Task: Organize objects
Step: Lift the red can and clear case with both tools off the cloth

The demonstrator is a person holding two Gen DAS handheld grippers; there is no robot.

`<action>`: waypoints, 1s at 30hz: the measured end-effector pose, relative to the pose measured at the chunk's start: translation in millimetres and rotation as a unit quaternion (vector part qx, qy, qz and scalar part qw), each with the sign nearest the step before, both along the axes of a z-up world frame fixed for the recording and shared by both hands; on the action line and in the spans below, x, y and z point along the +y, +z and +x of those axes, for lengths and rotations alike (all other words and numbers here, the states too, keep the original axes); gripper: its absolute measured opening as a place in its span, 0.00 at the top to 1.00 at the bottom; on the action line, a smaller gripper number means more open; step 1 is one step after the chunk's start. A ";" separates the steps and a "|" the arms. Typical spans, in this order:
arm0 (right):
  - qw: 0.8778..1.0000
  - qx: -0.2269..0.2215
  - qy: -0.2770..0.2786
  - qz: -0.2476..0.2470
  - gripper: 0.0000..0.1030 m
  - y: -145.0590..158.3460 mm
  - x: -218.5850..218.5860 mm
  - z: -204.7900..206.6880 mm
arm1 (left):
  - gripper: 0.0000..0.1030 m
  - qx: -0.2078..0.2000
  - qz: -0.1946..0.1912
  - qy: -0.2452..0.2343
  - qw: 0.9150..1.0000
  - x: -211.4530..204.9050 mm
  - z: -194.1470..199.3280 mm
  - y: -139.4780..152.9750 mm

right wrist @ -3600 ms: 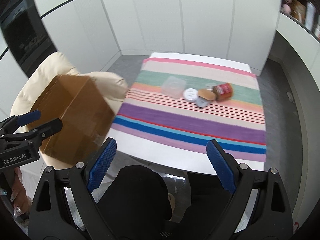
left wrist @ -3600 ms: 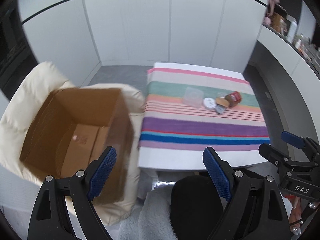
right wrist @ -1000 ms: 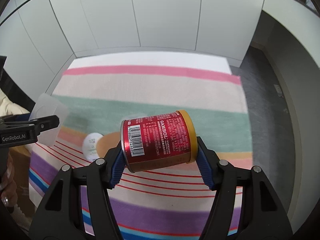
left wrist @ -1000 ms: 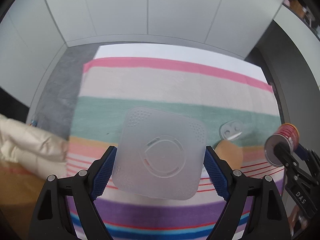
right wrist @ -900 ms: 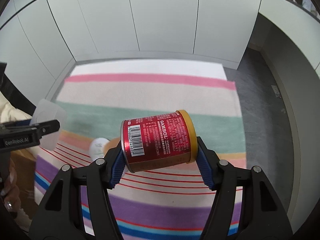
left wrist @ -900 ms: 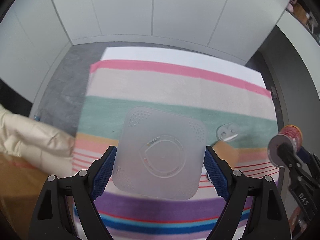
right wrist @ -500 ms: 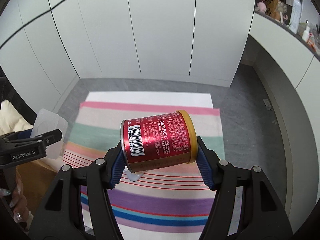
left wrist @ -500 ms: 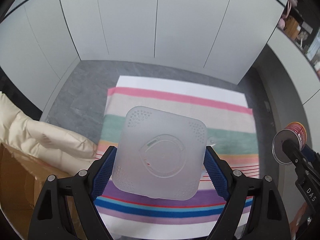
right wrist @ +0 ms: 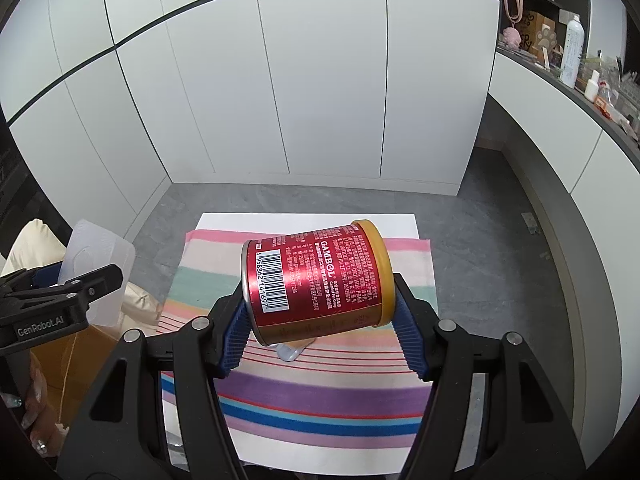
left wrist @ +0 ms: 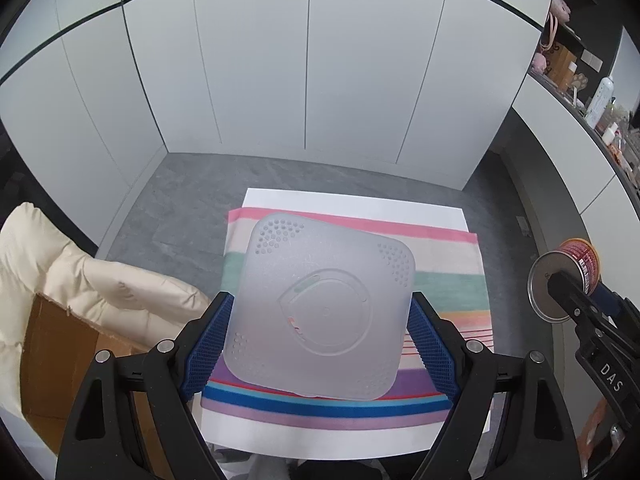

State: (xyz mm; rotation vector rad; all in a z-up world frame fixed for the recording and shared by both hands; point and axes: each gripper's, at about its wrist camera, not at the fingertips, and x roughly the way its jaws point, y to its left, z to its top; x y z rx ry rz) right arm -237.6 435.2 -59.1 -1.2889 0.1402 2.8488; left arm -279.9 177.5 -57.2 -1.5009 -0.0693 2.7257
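Left gripper (left wrist: 320, 332) clamped on one frosted plastic lid (left wrist: 320, 312), held high above striped cloth (left wrist: 448, 276). Right gripper (right wrist: 320, 320) clamped on one red can (right wrist: 316, 280), tilted sideways. Risk: smooth can slipping from pads; thin lid flexing loose. One cardboard box (left wrist: 56, 360) at left, likely destination.

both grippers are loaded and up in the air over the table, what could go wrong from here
1. The red can lies sideways and tilted between the right gripper pads, clamped end to end; it could pivot or slip.
2. The frosted plastic lid is held only by its edges in the left gripper; a squeeze could flex it and pop it free.
3. The cardboard box is partly covered by the cream jacket, so a drop could miss.
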 end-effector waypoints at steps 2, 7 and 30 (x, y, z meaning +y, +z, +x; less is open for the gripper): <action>1.000 -0.002 -0.003 0.001 0.36 -1.0 2.1 2.7 | 0.16 -0.002 0.001 0.000 1.000 1.3 4.5 2.3; 1.000 -0.005 -0.008 -0.005 0.36 0.6 7.9 16.4 | 0.16 0.010 -0.009 0.004 1.000 1.5 26.5 12.6; 0.999 -0.020 -0.008 -0.045 0.36 -8.1 3.1 166.5 | 0.16 -0.007 0.024 -0.014 1.000 -8.2 178.1 16.6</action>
